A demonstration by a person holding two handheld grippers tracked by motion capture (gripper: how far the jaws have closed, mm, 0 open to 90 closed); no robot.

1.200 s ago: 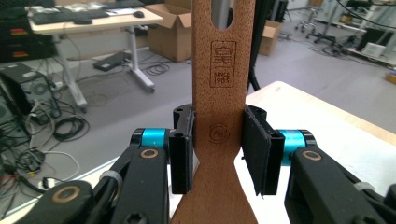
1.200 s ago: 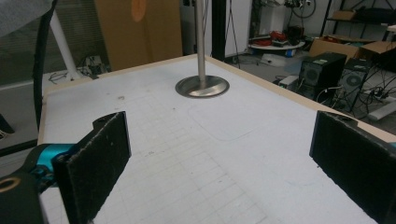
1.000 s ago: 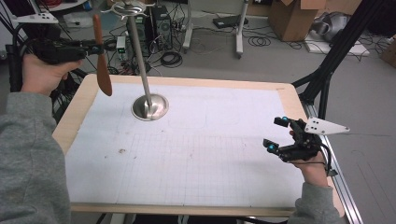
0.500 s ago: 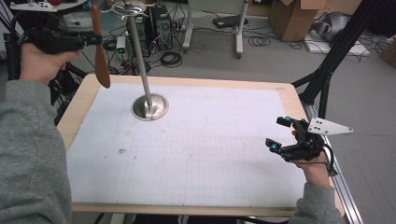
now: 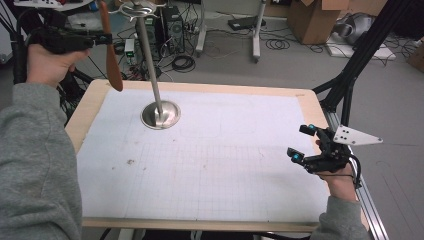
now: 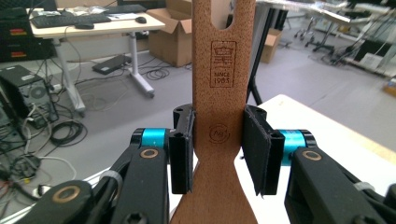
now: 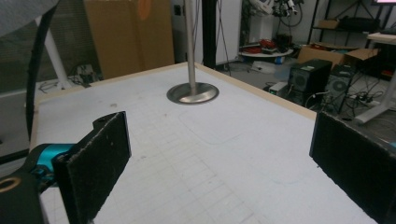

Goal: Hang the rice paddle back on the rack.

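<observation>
My left gripper (image 5: 106, 38) is shut on a brown wooden spatula (image 5: 111, 55), held high above the table's far left corner. The spatula hangs blade down, just left of the pole of a metal stand (image 5: 150, 70) whose round base (image 5: 160, 114) rests on the white mat. In the left gripper view both pads press the sides of the spatula handle (image 6: 223, 70), which has a stamped logo and a slot at its top; the left gripper (image 6: 219, 149) clamps it midway. My right gripper (image 5: 301, 142) stands open near the table's right edge, nothing between its pads (image 7: 219, 158).
The stand's top carries a hook ring (image 5: 138, 7). A wooden rim (image 5: 90, 107) frames the table. A black frame leg (image 5: 350, 85) rises at the right. Cables and computer towers lie on the floor behind. In the right gripper view the stand base (image 7: 192, 93) sits ahead.
My left hand has lifted the spatula a little higher beside the stand's pole. The right gripper has stayed where it was.
</observation>
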